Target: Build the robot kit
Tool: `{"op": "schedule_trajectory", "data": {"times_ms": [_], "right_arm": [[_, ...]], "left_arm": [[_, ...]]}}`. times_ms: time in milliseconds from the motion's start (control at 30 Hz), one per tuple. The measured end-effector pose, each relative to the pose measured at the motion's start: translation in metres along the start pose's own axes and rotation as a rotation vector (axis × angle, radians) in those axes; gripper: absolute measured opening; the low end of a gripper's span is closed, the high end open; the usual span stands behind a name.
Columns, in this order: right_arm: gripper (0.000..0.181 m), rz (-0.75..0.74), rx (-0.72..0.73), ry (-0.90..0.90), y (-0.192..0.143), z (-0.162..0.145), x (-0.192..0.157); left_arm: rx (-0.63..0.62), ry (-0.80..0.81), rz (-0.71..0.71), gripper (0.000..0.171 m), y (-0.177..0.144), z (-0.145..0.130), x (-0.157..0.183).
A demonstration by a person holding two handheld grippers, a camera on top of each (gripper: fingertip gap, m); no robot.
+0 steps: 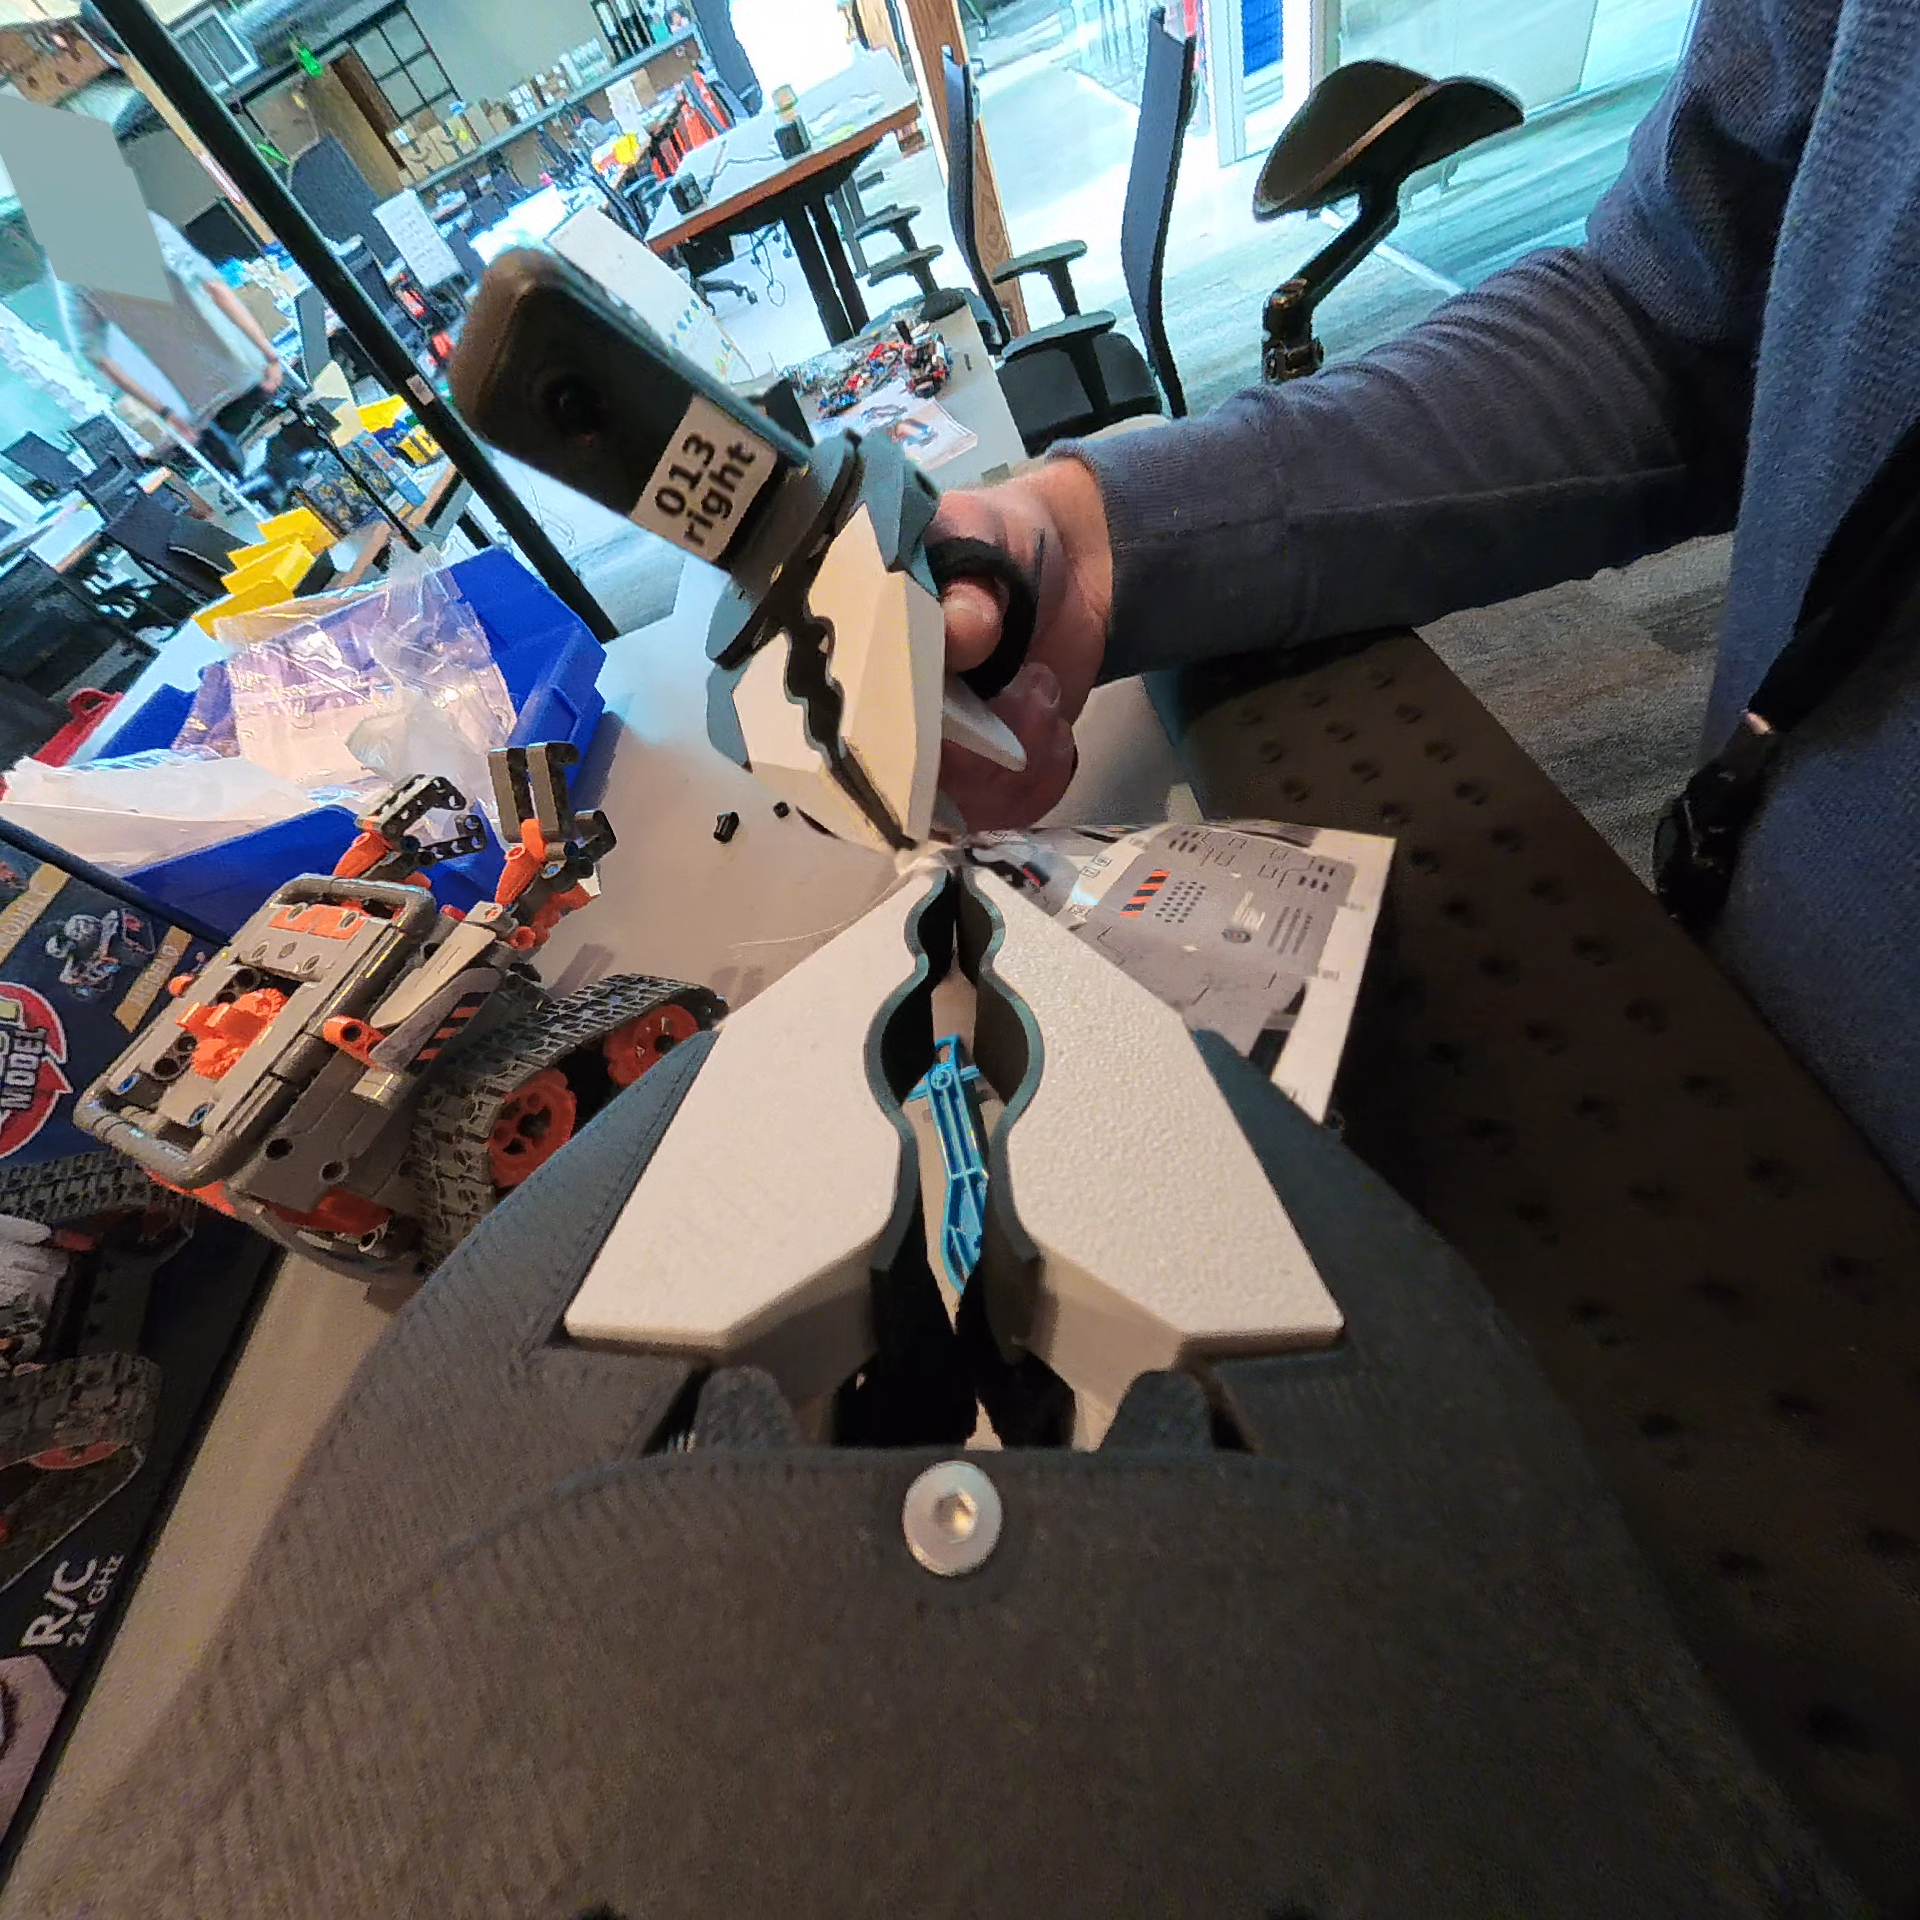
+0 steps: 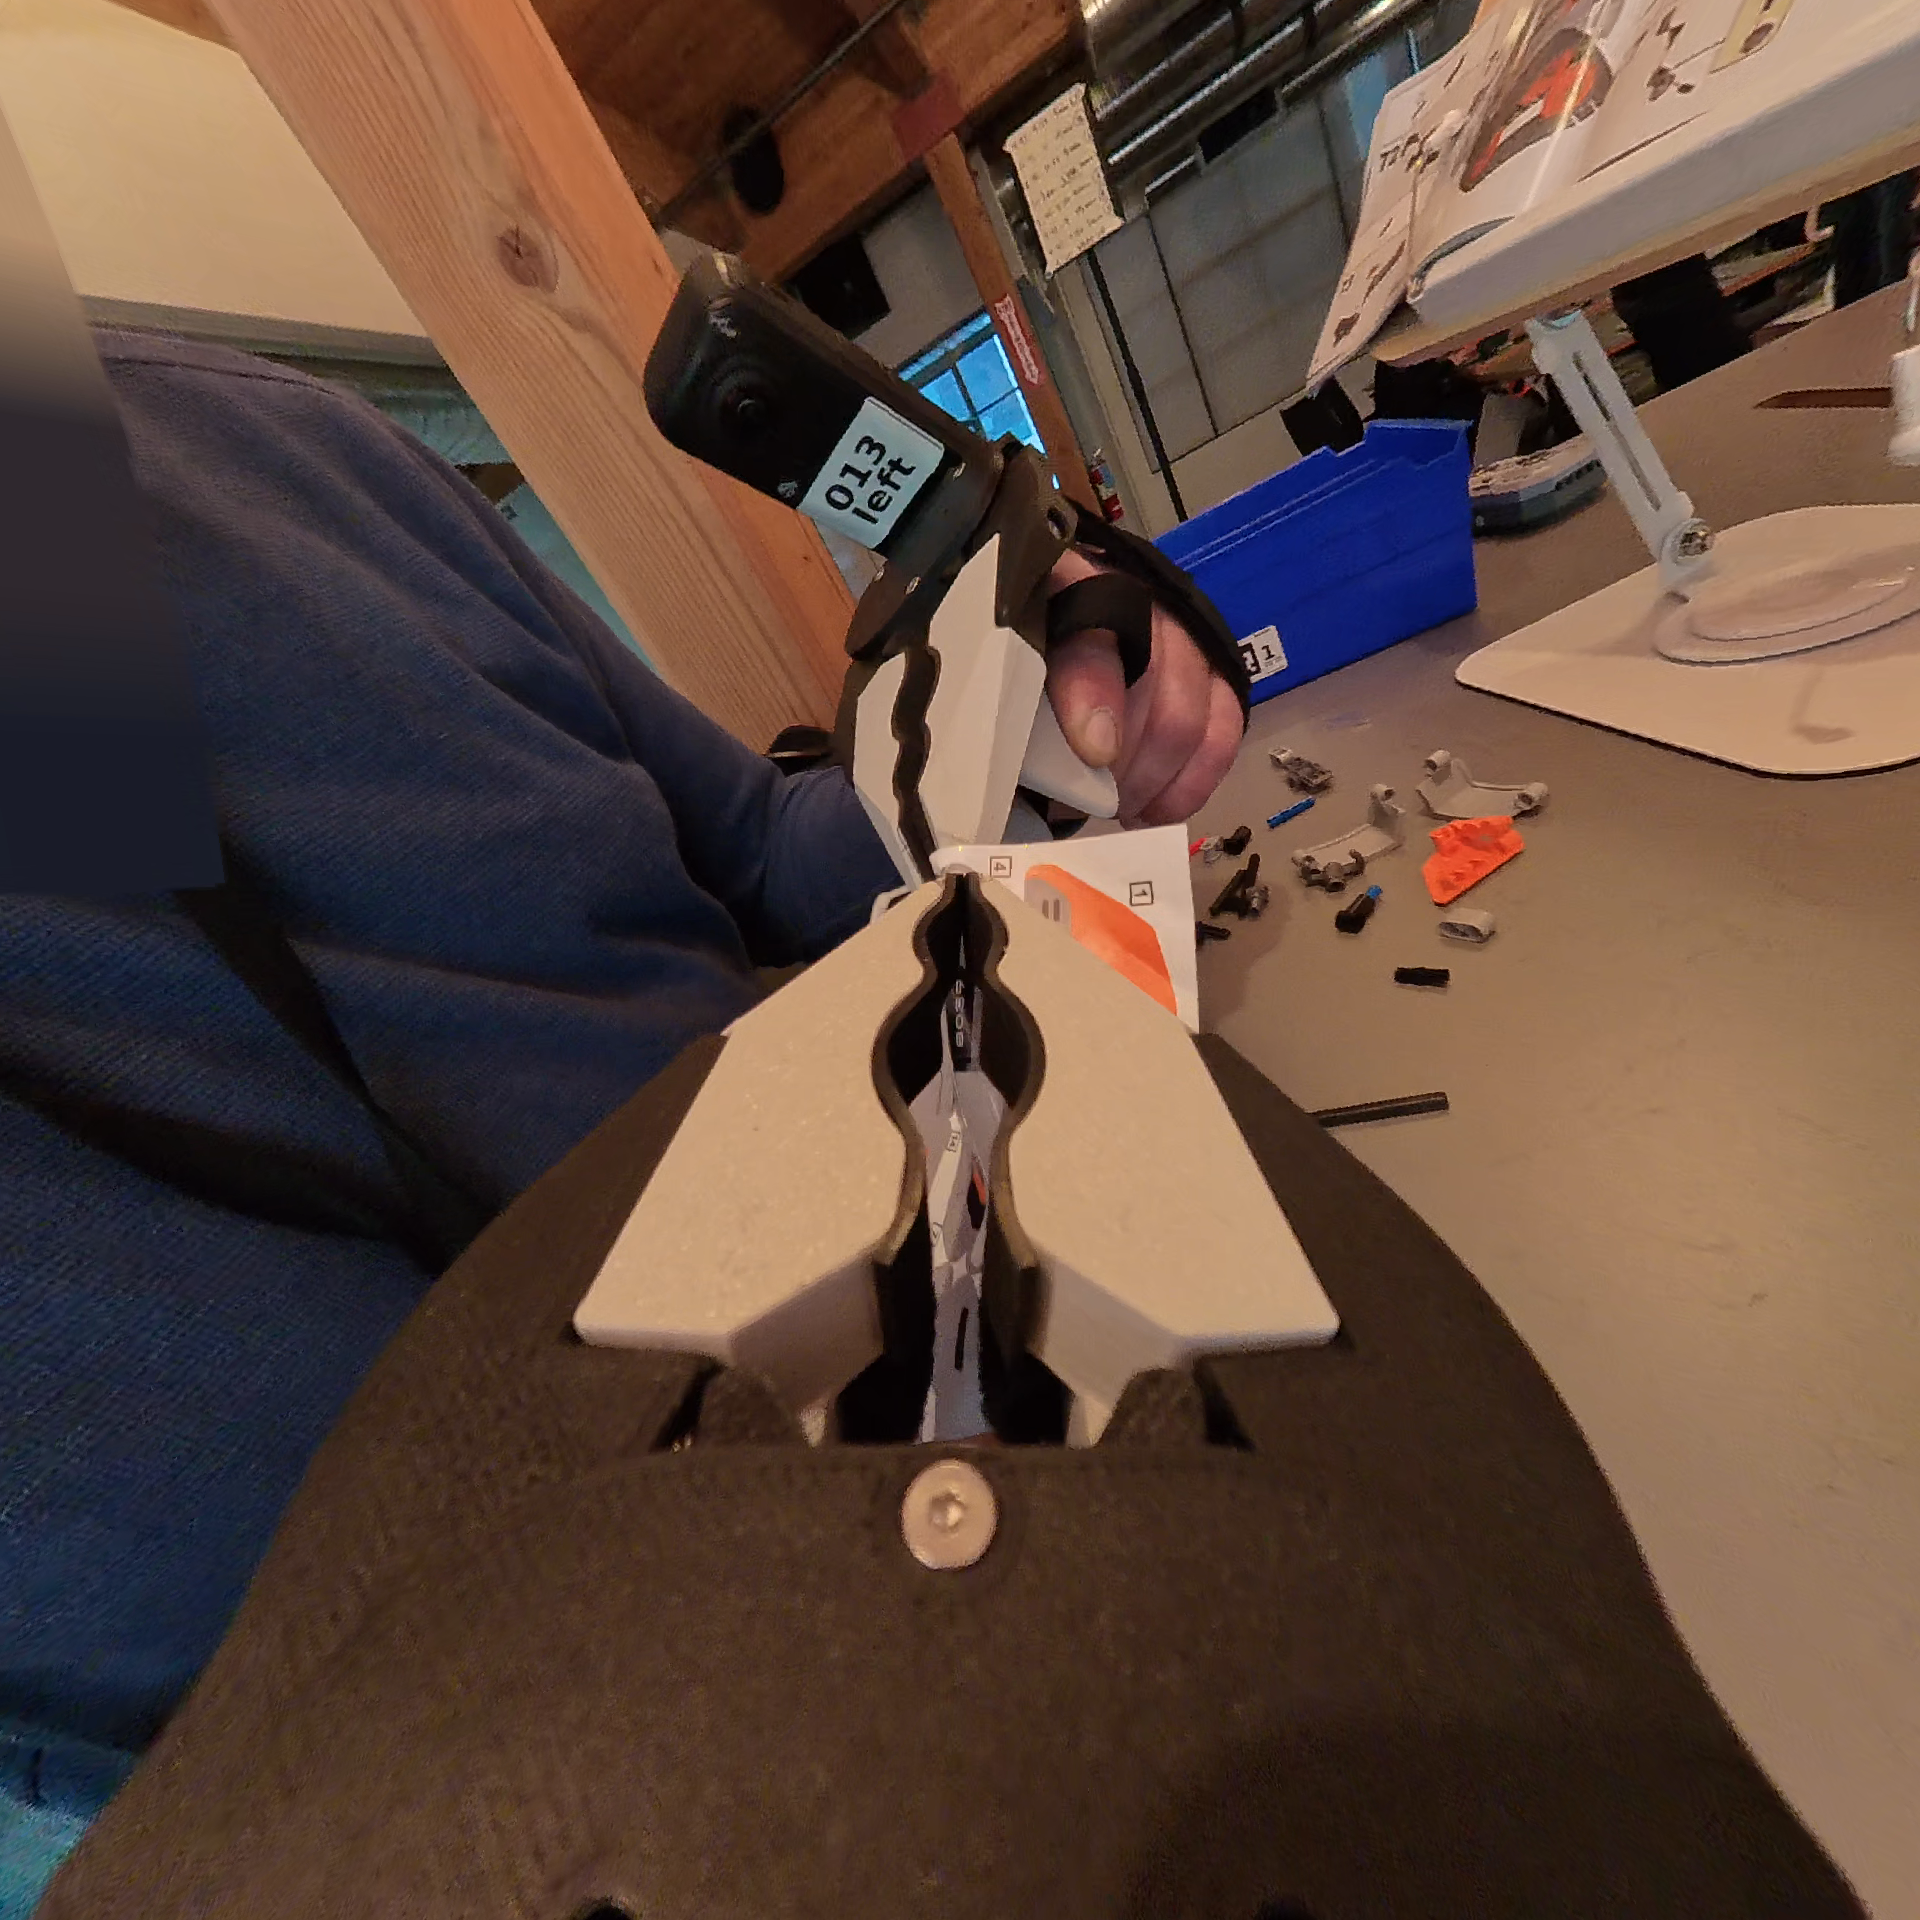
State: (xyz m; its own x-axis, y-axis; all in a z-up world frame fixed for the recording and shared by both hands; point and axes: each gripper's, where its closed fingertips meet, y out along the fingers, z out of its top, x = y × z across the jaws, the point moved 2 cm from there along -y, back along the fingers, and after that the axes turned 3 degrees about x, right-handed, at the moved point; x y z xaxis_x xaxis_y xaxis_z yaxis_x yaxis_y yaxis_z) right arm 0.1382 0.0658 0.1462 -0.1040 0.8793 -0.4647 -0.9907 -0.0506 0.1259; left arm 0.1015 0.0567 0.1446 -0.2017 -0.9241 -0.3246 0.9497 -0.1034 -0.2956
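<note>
A printed sticker sheet [image 1: 1236,925] lies tilted over the table edge; the right wrist view shows its white side with orange shapes [image 2: 1101,914]. My left gripper [image 1: 951,881] is shut on the sheet's near edge, and a thin blue piece [image 1: 951,1132] shows in the gap between its fingers. My right gripper [image 2: 961,883] is shut on the same sheet, which runs back between its fingers. The two grippers meet tip to tip: the right gripper [image 1: 904,831] comes down from above in the left wrist view, and the left gripper [image 2: 925,857] does so in the right wrist view.
A grey and orange tracked model [image 1: 343,1039] stands left, before a blue bin [image 1: 520,665] holding plastic bags. A black perforated board [image 1: 1558,987] lies right. Loose small parts [image 2: 1351,842], an orange piece [image 2: 1470,842], a black axle [image 2: 1382,1107] and a white booklet stand [image 2: 1714,623] sit on the table.
</note>
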Motion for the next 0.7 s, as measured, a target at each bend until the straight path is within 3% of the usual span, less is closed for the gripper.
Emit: {"op": "schedule_trajectory", "data": {"times_ms": [200, 300, 433, 600, 700], "right_arm": [[0.0, -0.035, 0.002, -0.028, -0.0013, 0.0019, 0.002], [0.014, -0.046, -0.026, -0.043, 0.0032, -0.0007, 0.0014], [0.003, -0.06, -0.023, -0.057, 0.0021, 0.0004, 0.0022], [0.013, -0.085, -0.064, -0.095, 0.0036, -0.0031, 0.0021], [0.006, -0.093, -0.065, -0.113, 0.0053, -0.002, 0.0012]], "left_arm": [[0.014, -0.026, -0.002, 0.0, -0.0008, -0.0008, -0.0016], [0.009, -0.033, -0.002, 0.0, 0.0003, -0.0027, -0.0019], [0.008, -0.035, -0.002, 0.0, 0.0002, -0.003, -0.0026], [0.005, -0.041, 0.006, 0.0, 0.0005, -0.0042, -0.0042], [0.005, -0.041, 0.002, 0.0, 0.0018, -0.0037, -0.0034]]}}
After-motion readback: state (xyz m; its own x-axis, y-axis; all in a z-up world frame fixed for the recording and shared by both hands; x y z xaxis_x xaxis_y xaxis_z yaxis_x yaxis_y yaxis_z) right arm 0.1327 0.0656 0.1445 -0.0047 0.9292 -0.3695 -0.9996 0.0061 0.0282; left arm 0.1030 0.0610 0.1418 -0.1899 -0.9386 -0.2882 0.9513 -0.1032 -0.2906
